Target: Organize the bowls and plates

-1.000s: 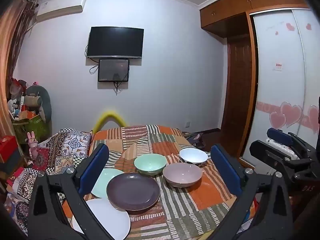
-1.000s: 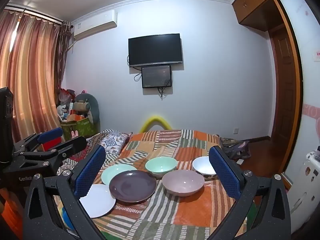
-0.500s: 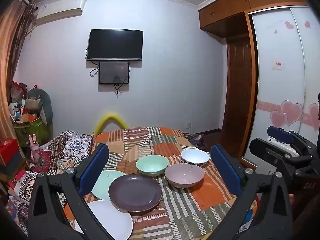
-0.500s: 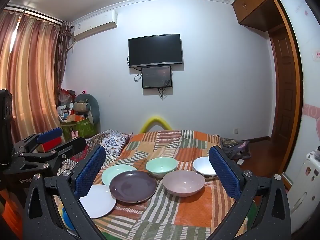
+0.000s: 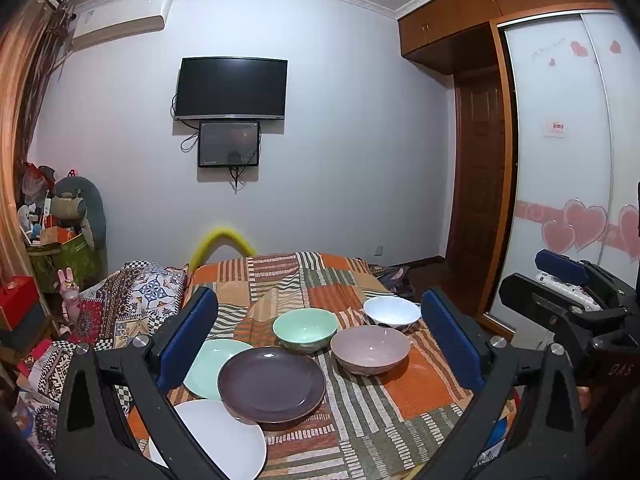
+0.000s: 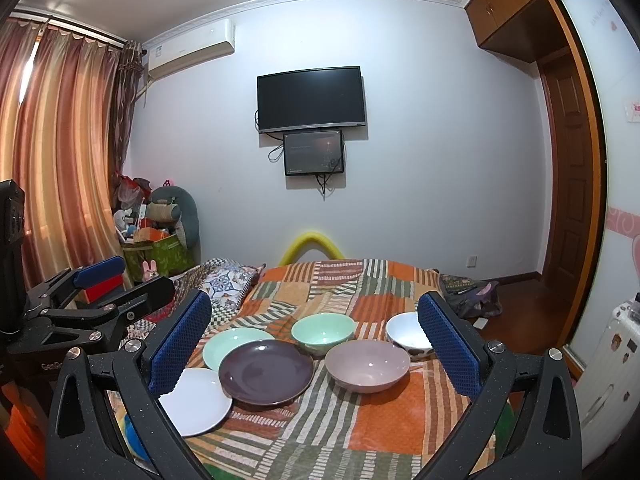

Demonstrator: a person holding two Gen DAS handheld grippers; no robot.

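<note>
Plates [image 5: 271, 383] & bowls [image 5: 370, 349] on patchwork cloth [image 5: 416, 384], TV [image 5: 232, 89] behind.

Wall-mounted television [image 5: 232, 88] (dark screen), air conditioner [image 6: 190, 50], striped curtains [image 6: 56, 152], patchwork bedspread [image 6: 384, 412]

Glazed ceramic on woven cloth, framed by matt black plastic.

The dark purple round plate [image 6: 266, 372] and pale pink bowl [image 6: 367, 364] carry a smooth, glossy glaze with small light glints, as do the mint green bowl [image 6: 323, 330] and the white flat plate [image 6: 196, 400] at near left. Under them lies a striped orange-and-olive patchwork cloth [image 6: 384, 412], matt and coarsely woven. The right gripper [image 6: 314, 344] has speckled matt black plastic arms with silvery metal screws and blue, dimpled, rubbery pads [image 6: 180, 342]. At far right, a varnished brown wooden door [image 6: 570, 184] shines softly.
</note>
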